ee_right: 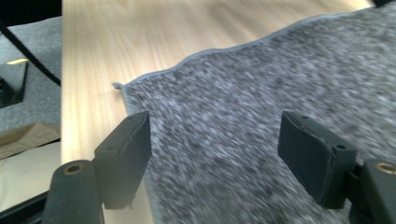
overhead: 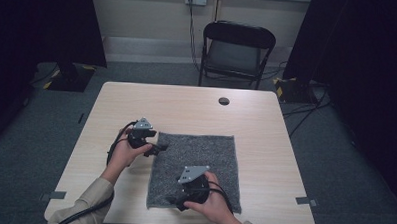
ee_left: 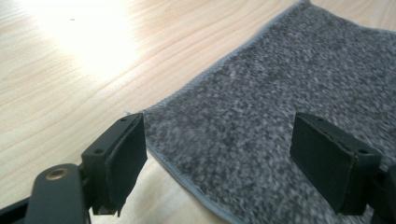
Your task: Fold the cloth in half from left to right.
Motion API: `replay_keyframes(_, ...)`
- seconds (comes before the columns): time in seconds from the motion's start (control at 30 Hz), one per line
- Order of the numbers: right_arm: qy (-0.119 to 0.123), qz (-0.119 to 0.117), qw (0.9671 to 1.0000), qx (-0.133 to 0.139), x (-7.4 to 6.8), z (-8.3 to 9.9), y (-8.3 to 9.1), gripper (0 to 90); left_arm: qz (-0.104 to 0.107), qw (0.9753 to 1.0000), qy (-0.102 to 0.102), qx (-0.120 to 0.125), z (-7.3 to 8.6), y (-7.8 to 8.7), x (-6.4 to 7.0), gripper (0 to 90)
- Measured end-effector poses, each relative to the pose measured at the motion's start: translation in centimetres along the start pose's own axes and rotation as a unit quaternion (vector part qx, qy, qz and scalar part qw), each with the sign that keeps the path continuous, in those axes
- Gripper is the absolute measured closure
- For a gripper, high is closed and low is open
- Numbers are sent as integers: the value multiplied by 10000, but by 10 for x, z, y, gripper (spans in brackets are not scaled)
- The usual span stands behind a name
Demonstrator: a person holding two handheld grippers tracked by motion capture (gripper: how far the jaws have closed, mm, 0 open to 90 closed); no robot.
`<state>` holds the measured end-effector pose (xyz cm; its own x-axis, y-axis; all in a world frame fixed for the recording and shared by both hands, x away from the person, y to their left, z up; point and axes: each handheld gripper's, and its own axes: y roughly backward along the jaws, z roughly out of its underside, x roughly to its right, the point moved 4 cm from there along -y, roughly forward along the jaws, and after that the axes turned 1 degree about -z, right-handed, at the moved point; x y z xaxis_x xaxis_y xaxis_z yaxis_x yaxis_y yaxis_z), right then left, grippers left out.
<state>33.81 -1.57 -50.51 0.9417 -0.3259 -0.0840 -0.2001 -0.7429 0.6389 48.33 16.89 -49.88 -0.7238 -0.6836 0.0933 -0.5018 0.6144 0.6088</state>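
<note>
Grey felt mat [overhead: 194,167], a speckled square with a stitched paler border, lies flat on the light wooden table [overhead: 137,97], on the person's side of it. Nearest the person, the right gripper [overhead: 181,204] hangs over the mat's near left corner. In the right gripper view its two black jaws stand wide apart with nothing between them; that corner of the mat sits just ahead of and beyond its left-hand jaw, and the mat's felt spreads below the gap and out under the other jaw. A little farther out, the left gripper [overhead: 161,148] is at the mat's far left corner. In the left gripper view its jaws are likewise spread wide and hold nothing; the stitched edge [ee_left: 187,182] runs under the gap, with a corner just past its left-hand jaw and bare wood beyond that.

Both tools seem to be in the approach step, lined up on the two left corners, probably to lift or fold the mat. The next move would call for lowering each tool until one jaw slips under the border, then closing on the thin edge. Beyond the table stands a black folding chair [overhead: 237,48].
</note>
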Motion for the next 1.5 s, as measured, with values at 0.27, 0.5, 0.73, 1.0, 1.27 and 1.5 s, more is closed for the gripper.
replay_keyframes(0.27,48,-87,9999,-62,-1,0,-10,324,-48,10000,-11,-20,-5,-11,-8,196)
replay_keyframes(0.5,18,-168,9998,-77,1,-2,-17,380,-186,9997,-86,-134,-3,-18,-12,253)
replay_keyframes(0.73,283,-320,9989,-170,-9,-11,-26,421,-378,9990,-131,-219,0,-23,-18,331)
replay_keyframes(1.0,521,-367,9976,-269,-22,-21,-37,465,-459,9983,-116,-329,1,-28,-18,348)
replay_keyframes(1.27,716,-347,9962,-366,-26,-15,-45,587,-520,9982,-132,-257,8,-30,-22,407)
replay_keyframes(1.5,756,-333,9955,-461,-31,-16,-44,707,-467,9983,-274,-218,8,-30,-18,513)
